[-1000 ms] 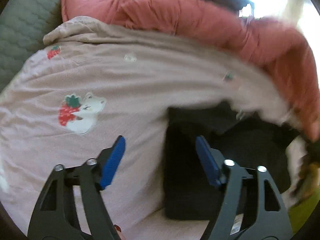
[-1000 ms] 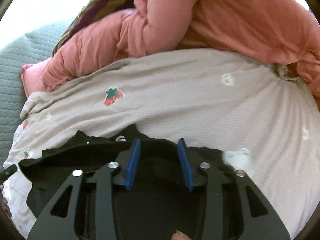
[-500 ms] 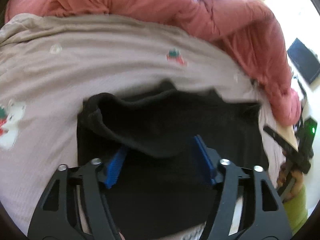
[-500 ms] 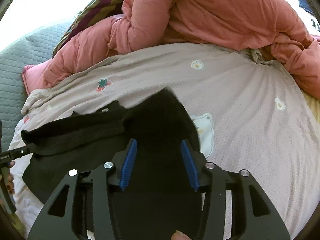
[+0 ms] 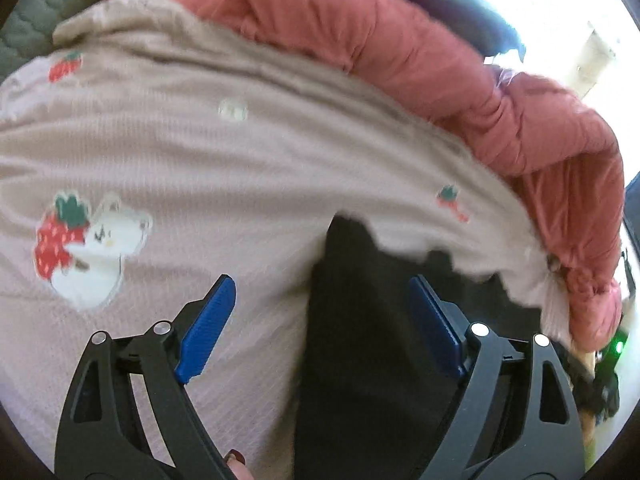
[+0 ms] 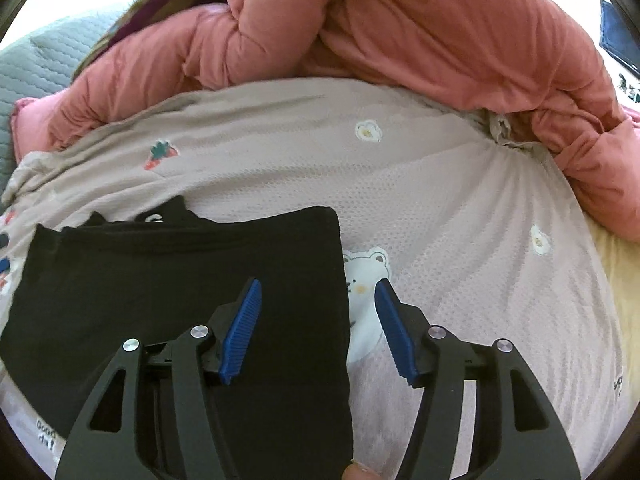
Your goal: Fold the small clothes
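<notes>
**Black garment laid flat, both grippers released**

Since half a second ago, the raised fold of the black garment (image 6: pixel 180 280) has been brought down, and it is now lying flat as a folded rectangle on the pink bedsheet (image 6: pixel 460 220); the left wrist view has swung left, so the garment is now being seen on its right half only.

Nearest in the right wrist view, the right gripper (image 6: pixel 318 326) is being held with its jaws spread wide and nothing between them, its left blue pad over the garment's right edge and its right pad over the sheet. A white bear print (image 6: pixel 366 276) is being shown just right of that edge.

In the left wrist view, the left gripper (image 5: pixel 322 328) is likewise being held wide open and empty, straddling the garment's left edge (image 5: pixel 316 300). A strawberry and bear print (image 5: pixel 80 248) is lying to the left.

Farther off, a salmon-pink quilt (image 6: pixel 400 28) is bunched along the sheet's far side, with a grey-green quilted cover (image 6: pixel 36 64) at the far left.
</notes>
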Motion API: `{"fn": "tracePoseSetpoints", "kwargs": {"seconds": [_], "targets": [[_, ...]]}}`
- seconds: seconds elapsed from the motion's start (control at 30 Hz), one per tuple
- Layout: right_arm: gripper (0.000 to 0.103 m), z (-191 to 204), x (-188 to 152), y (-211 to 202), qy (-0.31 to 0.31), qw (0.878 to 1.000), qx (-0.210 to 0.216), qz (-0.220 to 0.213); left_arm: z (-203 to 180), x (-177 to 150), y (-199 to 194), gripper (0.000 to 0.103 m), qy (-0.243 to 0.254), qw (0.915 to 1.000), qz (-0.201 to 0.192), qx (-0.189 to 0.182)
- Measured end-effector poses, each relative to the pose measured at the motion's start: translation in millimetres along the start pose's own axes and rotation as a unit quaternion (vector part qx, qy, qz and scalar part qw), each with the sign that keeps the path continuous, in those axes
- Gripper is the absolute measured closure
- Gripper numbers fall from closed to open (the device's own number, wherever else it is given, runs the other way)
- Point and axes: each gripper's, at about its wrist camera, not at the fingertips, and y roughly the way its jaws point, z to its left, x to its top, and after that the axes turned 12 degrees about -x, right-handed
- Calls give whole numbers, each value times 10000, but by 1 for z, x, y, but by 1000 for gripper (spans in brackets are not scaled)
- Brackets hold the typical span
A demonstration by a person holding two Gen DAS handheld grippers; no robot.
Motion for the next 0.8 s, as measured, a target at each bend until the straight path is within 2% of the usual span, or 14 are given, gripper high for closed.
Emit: {"fn": "tracePoseSetpoints", "kwargs": {"seconds": [0.13, 0.2, 0.23, 0.27, 0.3, 0.33, 0.37, 0.4, 0.47, 0.53, 0.67, 0.8], "targets": [[45, 1, 10, 22, 148, 9997, 19, 208, 2, -14, 12, 23, -11, 9992, 351, -202], [45, 0, 12, 30, 271, 9994, 28, 220, -2, -21, 16, 23, 148, 9986, 419, -300], [48, 1, 12, 33, 301, 9993, 34, 221, -6, -23, 19, 23, 251, 9986, 414, -218], [62, 0, 11, 36, 359, 9990, 88, 234, -6, -26, 19, 23, 322, 9985, 412, -167], [71, -1, 10, 39, 439, 9984, 224, 265, -9, -27, 21, 25, 402, 9982, 408, -162], [83, -1, 9, 39, 511, 9979, 301, 264, -13, -28, 22, 42, 494, 9979, 381, -181], [89, -2, 9, 36, 592, 9976, 289, 230, -16, -30, 24, 71, 605, 9973, 379, -184], [94, -5, 9, 34, 700, 9969, 298, 186, -19, -30, 26, 82, 688, 9968, 379, -117], [95, -13, 10, 28, 1000, 9941, 406, 103, -20, -29, 24, 93, 789, 9964, 314, -81], [95, -25, 12, 23, 1335, 9899, 466, 6, -20, -25, 15, 99, 804, 9966, 85, -164], [95, -28, 8, 38, 1458, 9886, 296, 238, -17, -19, 11, 99, 897, 9956, -100, -245], [94, -16, -1, 52, 1309, 9906, -44, 400, -6, -22, 30, 96, 753, 9969, 225, -26]]}}
